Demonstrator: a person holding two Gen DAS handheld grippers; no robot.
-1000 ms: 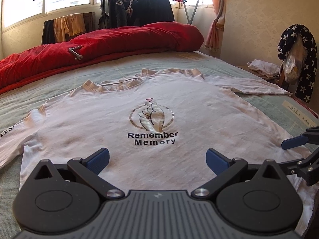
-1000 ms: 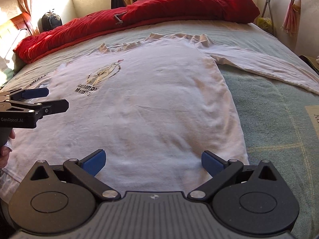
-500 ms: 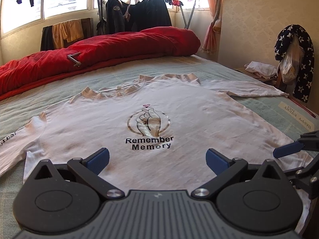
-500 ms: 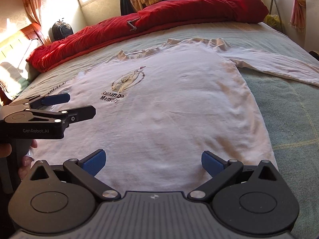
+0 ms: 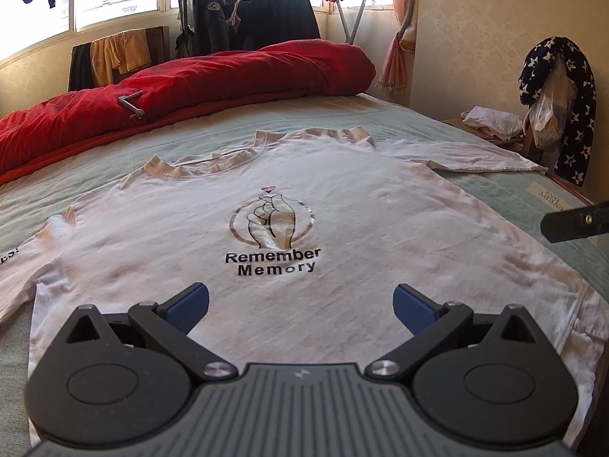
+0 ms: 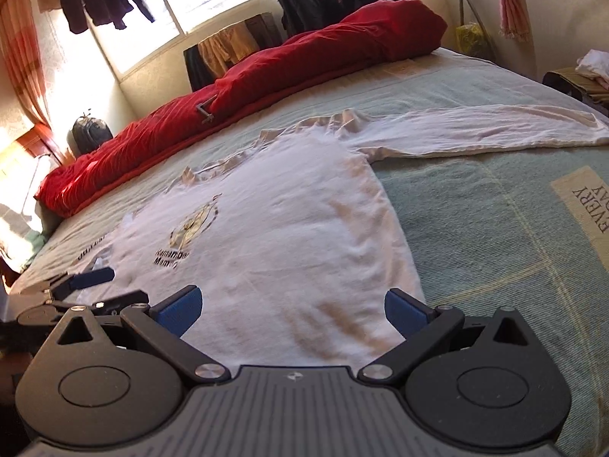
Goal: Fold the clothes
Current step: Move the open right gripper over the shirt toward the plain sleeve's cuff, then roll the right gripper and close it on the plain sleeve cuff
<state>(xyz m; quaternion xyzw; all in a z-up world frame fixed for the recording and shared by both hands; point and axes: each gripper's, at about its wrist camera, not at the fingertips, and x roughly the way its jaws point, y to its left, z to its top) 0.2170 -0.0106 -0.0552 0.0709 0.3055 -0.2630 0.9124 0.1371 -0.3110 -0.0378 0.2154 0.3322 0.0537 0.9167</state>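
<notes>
The white long-sleeved shirt (image 5: pixel 266 236) lies spread face up on the bed (image 5: pixel 99 160), printed front showing, collar at the far side and hem at the near edge. No fold has been made. In my judgement the step in hand is the approach to a first grasp.

Left to right: the shirt's left sleeve (image 5: pixel 23 262) runs off toward the left edge of the left wrist view. The left gripper (image 5: pixel 300 302) is above the near middle of the shirt body, below the print. Its jaws are spread wide and nothing is between them. The blue pads (image 5: pixel 188 302) are clear of the cloth; whether they touch it cannot be determined.

The right gripper (image 6: pixel 293 308) is above the near right part of the body, close to the right side seam. Its jaws are likewise wide apart and empty. The right sleeve (image 6: pixel 475 129) extends far right across the green cover, flat and well apart from both grippers.

Recommendation: each gripper should take one layer-pair at an edge, not the middle of the panel. Pinch hem corner and shoulder on one side, lift only slightly, and carry across evenly, so the thin cloth does not bunch. Sleeves should be laid inward first.

The red duvet (image 5: pixel 213 80) along the far side is clear of the work.
</notes>
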